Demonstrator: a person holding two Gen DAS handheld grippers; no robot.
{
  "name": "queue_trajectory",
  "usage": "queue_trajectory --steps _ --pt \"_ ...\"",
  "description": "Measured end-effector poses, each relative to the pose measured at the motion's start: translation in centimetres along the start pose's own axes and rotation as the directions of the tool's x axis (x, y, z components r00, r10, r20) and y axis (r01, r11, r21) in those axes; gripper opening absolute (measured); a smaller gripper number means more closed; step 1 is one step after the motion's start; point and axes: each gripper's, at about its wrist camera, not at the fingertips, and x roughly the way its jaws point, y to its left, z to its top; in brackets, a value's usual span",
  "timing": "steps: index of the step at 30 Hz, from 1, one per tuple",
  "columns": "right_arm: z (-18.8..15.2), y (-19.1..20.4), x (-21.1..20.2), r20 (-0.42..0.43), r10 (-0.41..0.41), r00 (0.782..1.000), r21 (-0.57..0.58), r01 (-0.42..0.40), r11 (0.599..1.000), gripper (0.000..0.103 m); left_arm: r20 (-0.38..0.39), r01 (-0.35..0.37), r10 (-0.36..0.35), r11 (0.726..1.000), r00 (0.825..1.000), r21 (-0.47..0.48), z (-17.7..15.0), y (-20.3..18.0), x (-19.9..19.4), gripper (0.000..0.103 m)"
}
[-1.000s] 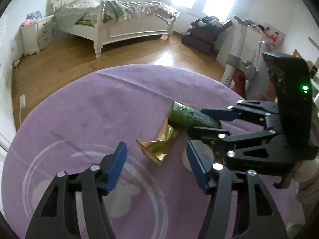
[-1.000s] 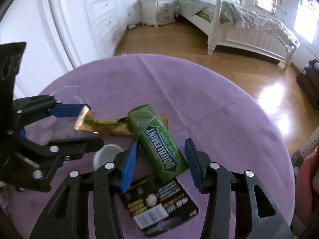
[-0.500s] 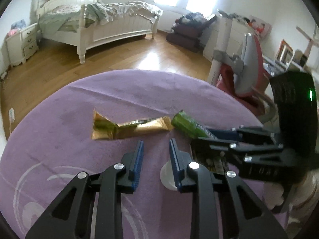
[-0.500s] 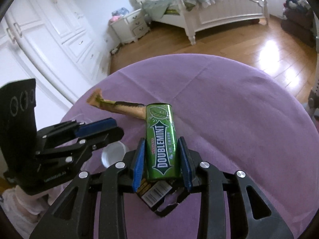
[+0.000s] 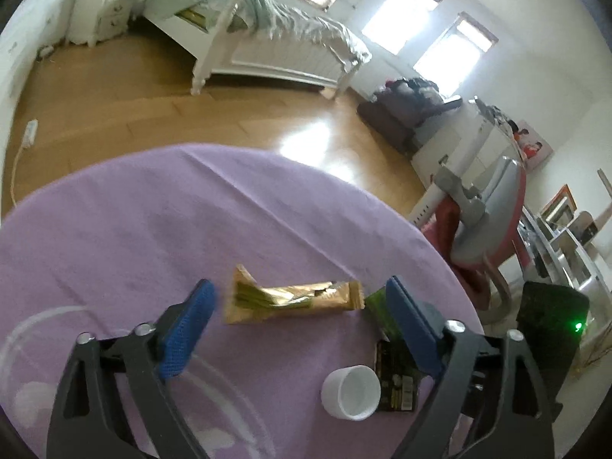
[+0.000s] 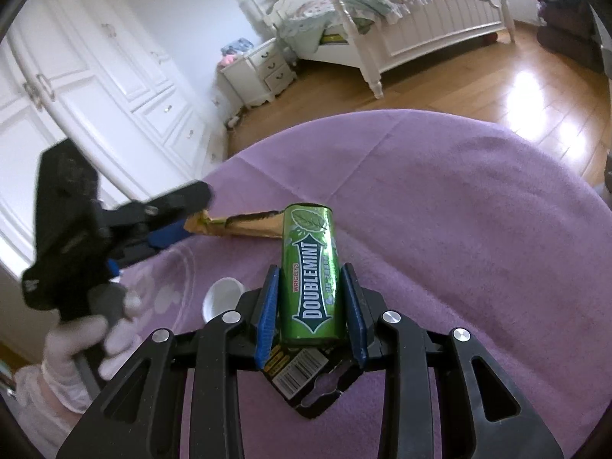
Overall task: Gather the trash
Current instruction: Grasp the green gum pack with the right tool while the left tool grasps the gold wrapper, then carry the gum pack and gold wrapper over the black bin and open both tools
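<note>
Purple cloth (image 5: 114,237) bare to rim | right gripper (image 6: 311,306) clamps gum pack (image 6: 310,275)

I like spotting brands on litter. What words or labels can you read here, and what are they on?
"DOUBLEMINT": green gum pack, large white letters.
"WRIGLEY'S": same pack, small red print beside it.
Pale print along the pack's other edge: too blurred to read.
Black wrapper beneath: barcode and yellow print, too small to read.
Gold wrapper: nothing legible.

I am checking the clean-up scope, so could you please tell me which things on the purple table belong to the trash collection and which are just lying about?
Belongs to the job:
- green Doublemint pack, in the right gripper
- gold wrapper, before the opening left gripper
- black packet
- white cap, probably

Just lying about:
- bed
- nightstand
- wardrobe
</note>
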Motion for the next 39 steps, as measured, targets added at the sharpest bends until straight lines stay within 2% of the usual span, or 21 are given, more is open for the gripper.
queue_trajectory --steps 2,3,4,5,6,8,9,15,18,21,24,27,30,32,35,36,39 --pt "0.0 0.1 -0.2 0.000 -0.001 1.000 -0.001 0.001 1.000 0.032 -0.013 -0.012 0.012 1.000 1.000 0.024 -0.3 -0.5 0.4 0.050" --pt "0.0 0.1 -0.2 0.000 0.003 1.000 0.002 -0.003 1.000 0.032 -0.027 0.008 -0.007 1.000 1.000 0.021 -0.4 -0.6 0.6 0.025" --pt "0.2 0.1 -0.2 0.000 0.005 1.000 0.003 -0.005 1.000 0.032 -0.052 0.033 -0.032 0.999 0.998 0.008 -0.6 -0.8 1.0 0.019" --pt "0.2 0.0 -0.2 0.000 0.008 1.000 0.005 -0.008 1.000 0.032 -0.044 0.022 -0.021 1.000 0.999 0.015 -0.9 -1.1 0.9 0.018" --pt "0.3 -0.3 -0.3 -0.001 0.010 1.000 0.005 -0.010 1.000 0.032 -0.024 0.011 -0.010 0.999 1.000 0.038 -1.1 -1.5 0.6 0.010" --pt "0.3 -0.6 -0.5 0.000 0.014 1.000 0.007 -0.014 1.000 0.032 0.021 0.026 -0.027 0.998 0.999 0.050 -1.6 -2.2 -0.4 0.009" --pt "0.4 -0.7 -0.6 0.000 0.016 1.000 0.007 -0.016 1.000 0.032 0.039 0.030 -0.031 0.998 0.999 0.047 -1.7 -2.3 -1.0 0.003" --pt "0.4 -1.5 -1.9 0.058 0.065 0.996 0.018 -0.066 0.998 0.032 0.189 0.067 -0.070 0.998 0.980 0.022 -3.3 -4.2 -7.2 0.003" --pt "0.2 -1.7 -2.7 0.091 0.083 0.992 0.020 -0.085 0.996 0.032 0.232 0.084 -0.087 0.996 0.969 0.024 -4.8 -5.5 -10.1 0.003" --pt "-0.1 -2.4 -4.2 0.146 0.137 0.980 0.036 -0.143 0.989 0.032 0.242 0.102 -0.105 0.995 0.965 0.024 -6.2 -6.7 -12.0 0.003" --pt "-0.8 -4.2 -7.1 0.204 0.158 0.966 0.134 -0.188 0.973 0.032 0.236 0.108 -0.113 0.994 0.965 0.035 -7.3 -7.6 -13.0 0.003" --pt "-2.9 -5.7 -13.0 0.300 0.167 0.939 0.180 -0.228 0.957 0.032 0.212 0.111 -0.125 0.991 0.969 0.075 -8.6 -9.5 -12.9 0.003" --pt "-5.5 -7.3 -18.5 0.339 0.122 0.933 0.202 -0.199 0.959 0.032 0.161 0.151 -0.167 0.983 0.973 0.106 -9.5 -11.9 -11.2 0.003" --pt "-7.7 -9.3 -22.1 0.347 0.052 0.936 0.238 -0.142 0.961 0.032 0.125 0.182 -0.199 0.974 0.972 0.136 -10.0 -14.0 -9.6 0.003" --pt "-10.8 -13.0 -26.0 0.367 -0.040 0.930 0.322 -0.086 0.943 0.032 0.059 0.258 -0.272 0.950 0.960 0.175 -10.7 -18.2 -6.6 0.003" --pt "-12.3 -14.9 -27.8 0.371 -0.098 0.924 0.363 -0.047 0.931 0.032 0.035 0.280 -0.291 0.941 0.956 0.188 -11.0 -19.6 -5.4 0.003" --pt "-15.7 -19.3 -30.6 0.369 -0.189 0.910 0.451 0.002 0.892 0.032 -0.037 0.342 -0.343 0.914 0.939 0.217 -12.0 -23.8 -2.2 0.003"
